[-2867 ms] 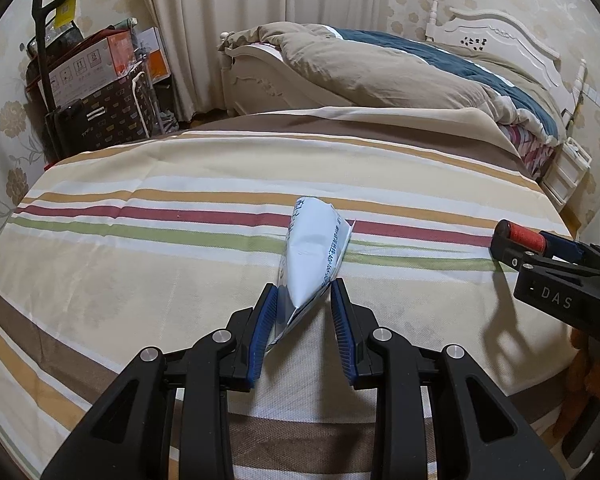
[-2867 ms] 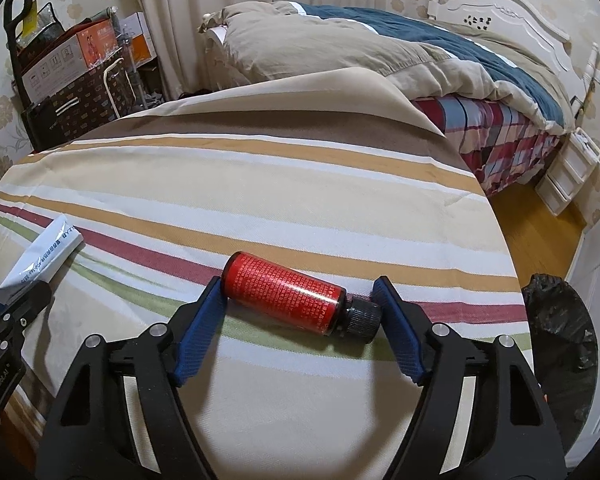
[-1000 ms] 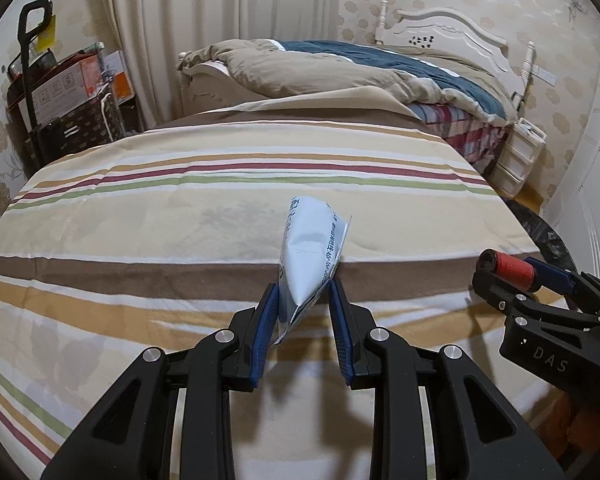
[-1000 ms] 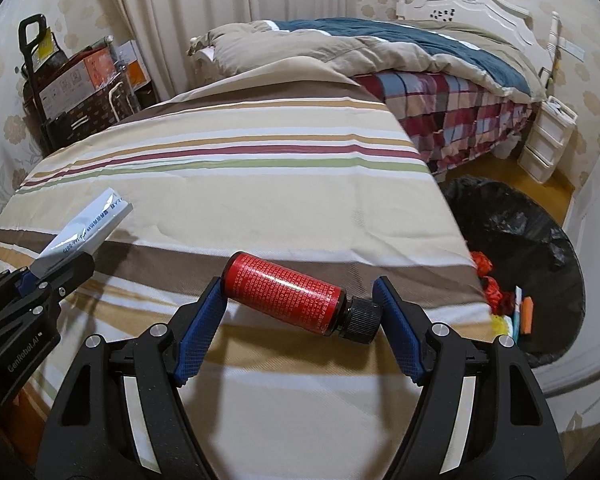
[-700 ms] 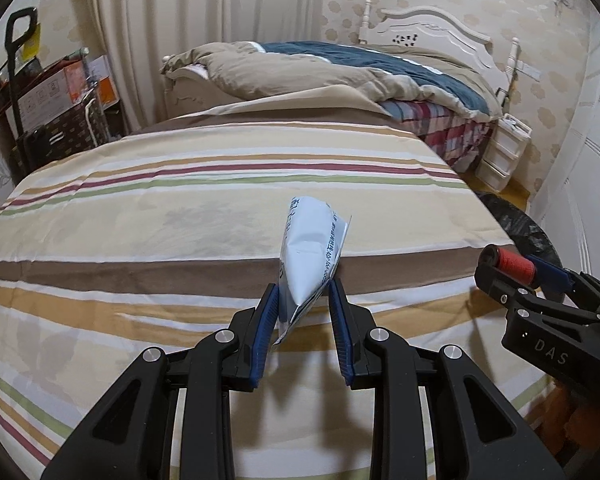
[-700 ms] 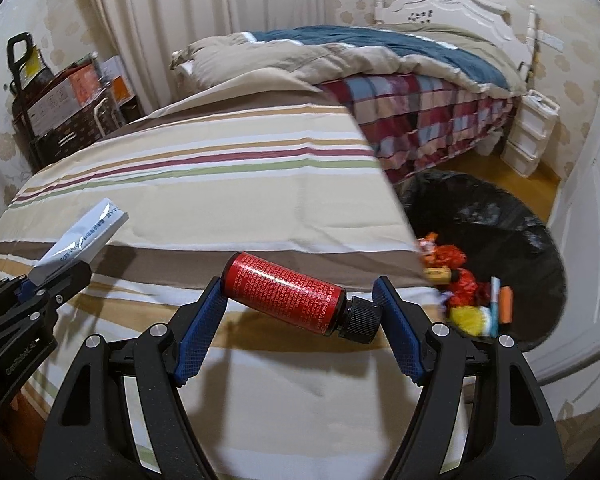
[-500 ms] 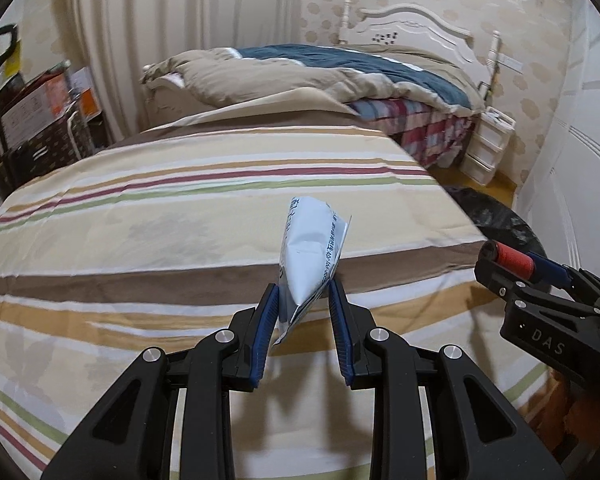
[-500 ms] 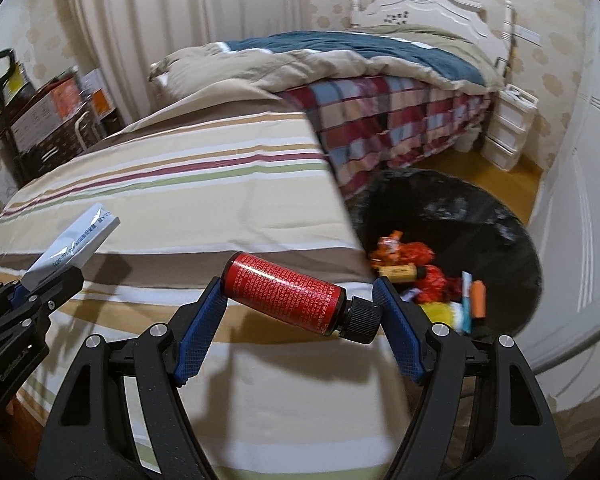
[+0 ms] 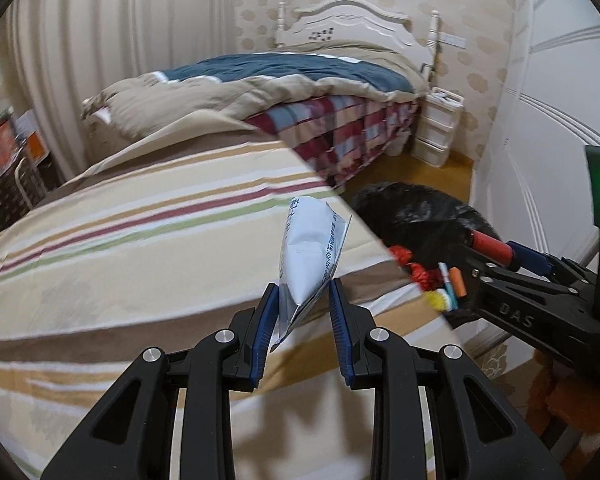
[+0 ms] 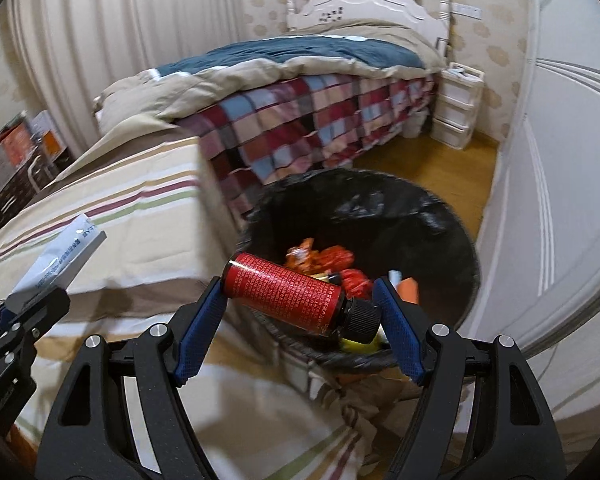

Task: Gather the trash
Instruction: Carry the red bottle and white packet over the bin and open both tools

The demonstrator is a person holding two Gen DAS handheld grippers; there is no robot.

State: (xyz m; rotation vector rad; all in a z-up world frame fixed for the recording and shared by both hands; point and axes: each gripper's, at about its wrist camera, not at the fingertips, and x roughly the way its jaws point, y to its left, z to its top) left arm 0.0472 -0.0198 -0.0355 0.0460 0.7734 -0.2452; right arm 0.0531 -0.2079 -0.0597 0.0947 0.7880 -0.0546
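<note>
Right gripper (image 10: 300, 316): jaws closed end-to-end on the red bottle (image 10: 284, 294), left pad on its base, right pad on the black cap; bottle lies crosswise between the fingers, cap end lower and to the right. Judged rigid and smooth-walled, probably light if empty; held only at its two ends, so it could pivot or slip, and a grip across the body would likely be steadier. Left gripper (image 9: 303, 312): jaws pinched on the lower corner of the white packet (image 9: 310, 256), which stands up and away from the fingers, leaning slightly right. Judged thin, crinkly film, very light, floppy; an edge pinch suffices, though it may cling to a pad on release. Beyond the right fingers, the bottle hangs over the near rim of the black-lined trash bin (image 10: 452, 224), which already holds red wrappers and small items. The packet is over the striped bed cover (image 9: 120, 248), left of the bin and not yet over it. Far: a second bed with plaid blanket (image 10: 320, 120).
</note>
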